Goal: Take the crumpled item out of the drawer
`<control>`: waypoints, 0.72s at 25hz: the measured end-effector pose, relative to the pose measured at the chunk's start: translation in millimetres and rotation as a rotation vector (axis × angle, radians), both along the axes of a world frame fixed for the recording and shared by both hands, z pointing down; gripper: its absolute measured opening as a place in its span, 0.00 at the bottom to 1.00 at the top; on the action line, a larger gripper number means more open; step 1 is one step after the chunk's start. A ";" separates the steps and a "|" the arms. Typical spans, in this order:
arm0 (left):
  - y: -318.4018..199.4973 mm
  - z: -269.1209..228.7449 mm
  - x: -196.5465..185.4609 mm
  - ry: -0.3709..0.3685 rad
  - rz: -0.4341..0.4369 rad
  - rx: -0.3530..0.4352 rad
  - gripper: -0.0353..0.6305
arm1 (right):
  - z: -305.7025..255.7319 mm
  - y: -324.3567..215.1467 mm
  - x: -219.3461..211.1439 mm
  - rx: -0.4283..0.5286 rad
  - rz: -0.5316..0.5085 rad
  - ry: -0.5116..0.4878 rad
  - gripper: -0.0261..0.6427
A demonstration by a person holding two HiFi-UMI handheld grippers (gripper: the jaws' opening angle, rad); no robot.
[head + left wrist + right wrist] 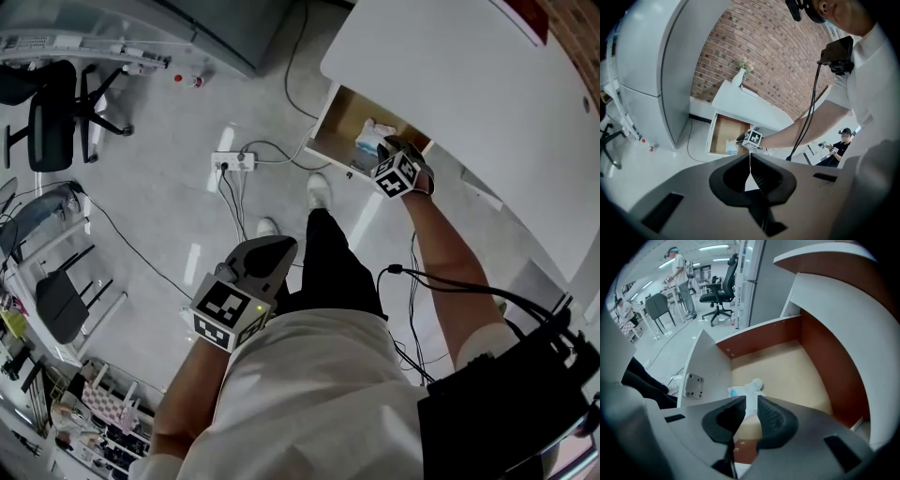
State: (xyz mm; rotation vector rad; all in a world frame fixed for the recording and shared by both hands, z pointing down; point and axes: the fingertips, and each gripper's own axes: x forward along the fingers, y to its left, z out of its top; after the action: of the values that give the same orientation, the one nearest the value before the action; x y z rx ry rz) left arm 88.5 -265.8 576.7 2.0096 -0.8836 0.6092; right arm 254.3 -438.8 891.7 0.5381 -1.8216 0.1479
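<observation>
The right gripper (751, 399) hung inside the open drawer (705, 364), its jaws a narrow gap apart with nothing clamped between them. Just beyond their tips the crumpled item (747, 386), white with a blue patch, lay on the drawer's floor by its left wall; whether the jaws touched it could not be told. The left gripper (750, 160) was held well back from the drawer, above the floor (169, 187), jaws pressed together and empty.
</observation>
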 end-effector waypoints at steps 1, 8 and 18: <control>-1.8 2.4 -1.6 0.000 -0.004 -0.003 0.09 | 5.7 -3.8 -0.8 -0.007 -0.003 0.009 0.19; -9.3 26.4 -11.6 -0.003 -0.036 -0.022 0.09 | 45.8 -13.8 -9.1 -0.033 -0.053 0.070 0.20; -15.8 49.2 -24.9 0.010 -0.076 -0.036 0.09 | 84.0 -20.4 1.8 -0.063 0.013 0.119 0.18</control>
State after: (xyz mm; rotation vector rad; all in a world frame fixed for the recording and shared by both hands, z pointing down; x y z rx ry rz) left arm 63.6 -281.7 625.9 1.9360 -0.9321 0.5682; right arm 256.1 -459.2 975.7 0.5042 -1.6929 0.1776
